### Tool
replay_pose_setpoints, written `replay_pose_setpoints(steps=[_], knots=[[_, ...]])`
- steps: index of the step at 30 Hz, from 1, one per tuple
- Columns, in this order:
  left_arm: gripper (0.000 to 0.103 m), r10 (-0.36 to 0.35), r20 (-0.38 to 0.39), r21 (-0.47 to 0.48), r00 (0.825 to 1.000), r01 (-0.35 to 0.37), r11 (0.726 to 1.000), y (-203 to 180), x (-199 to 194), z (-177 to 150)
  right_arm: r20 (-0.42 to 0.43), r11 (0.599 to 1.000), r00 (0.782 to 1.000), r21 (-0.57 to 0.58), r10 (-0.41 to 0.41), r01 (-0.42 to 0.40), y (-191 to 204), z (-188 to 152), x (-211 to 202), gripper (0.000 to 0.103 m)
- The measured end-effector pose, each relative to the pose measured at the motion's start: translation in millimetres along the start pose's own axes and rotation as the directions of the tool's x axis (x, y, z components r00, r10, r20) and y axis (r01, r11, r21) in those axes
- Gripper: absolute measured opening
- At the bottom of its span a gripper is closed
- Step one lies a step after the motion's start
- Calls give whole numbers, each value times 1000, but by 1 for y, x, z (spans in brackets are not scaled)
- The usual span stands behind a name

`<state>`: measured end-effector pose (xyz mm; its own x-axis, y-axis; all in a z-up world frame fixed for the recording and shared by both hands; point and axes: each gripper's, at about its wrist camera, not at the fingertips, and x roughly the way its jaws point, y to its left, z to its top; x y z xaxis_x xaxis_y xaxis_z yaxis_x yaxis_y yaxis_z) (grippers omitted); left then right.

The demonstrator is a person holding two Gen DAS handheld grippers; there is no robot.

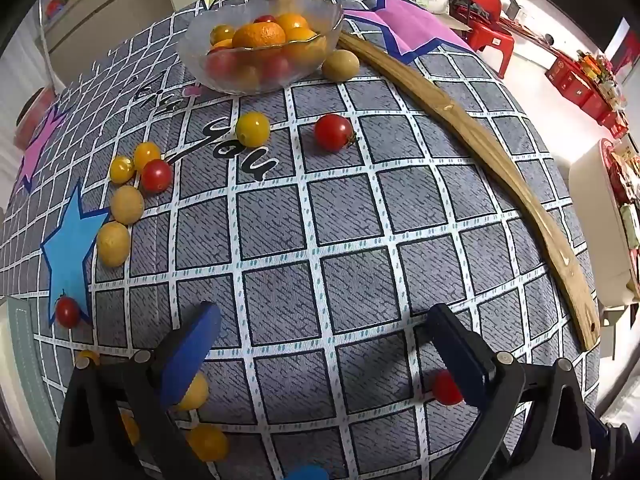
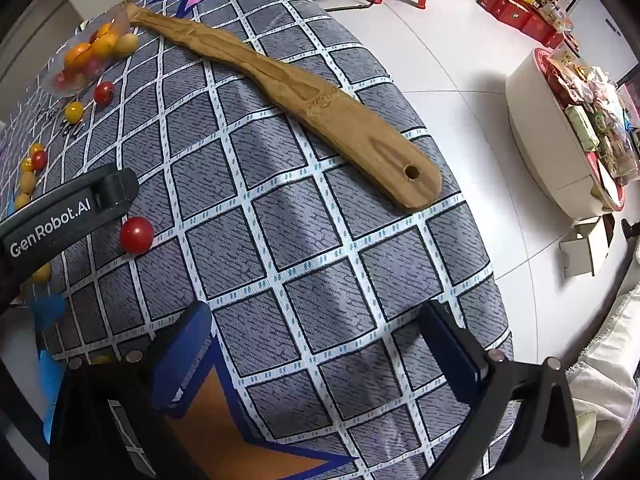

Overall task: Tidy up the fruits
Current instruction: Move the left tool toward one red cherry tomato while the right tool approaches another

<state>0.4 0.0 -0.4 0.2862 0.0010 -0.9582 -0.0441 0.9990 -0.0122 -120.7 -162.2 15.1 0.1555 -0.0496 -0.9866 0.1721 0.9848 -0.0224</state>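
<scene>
checked tablecloth (image 1: 360, 240), glass bowl (image 1: 260, 40), loose tomatoes (image 1: 333, 132), wood board (image 1: 500, 160)

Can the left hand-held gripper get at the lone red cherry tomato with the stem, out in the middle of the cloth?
Probably yes. The left hand-held gripper is open, and only bare checked cloth lies between it and the red cherry tomato. The yellow tomato sits apart to its left.

A long curved wooden board (image 2: 280, 80) lies on the grey checked tablecloth (image 1: 320, 240); red plastic stools (image 1: 488, 36) stand beyond.
</scene>
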Motion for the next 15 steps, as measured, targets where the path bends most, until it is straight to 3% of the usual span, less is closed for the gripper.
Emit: replay_pose_setpoints(steps=[7,11,15], knots=[[103,-21,-48,67,999,24,997,3,0,5,23,1000,1000,-3,-2,2,1,0,-1,103],[103,-61,58,70,996,57,996,25,-30,-6,-4,1000,1000,-6,-2,2,2,1,-7,103],[103,-51,120,45,991,46,998,67,-57,-19,24,1000,999,-3,28,-28,2,6,-16,103]])
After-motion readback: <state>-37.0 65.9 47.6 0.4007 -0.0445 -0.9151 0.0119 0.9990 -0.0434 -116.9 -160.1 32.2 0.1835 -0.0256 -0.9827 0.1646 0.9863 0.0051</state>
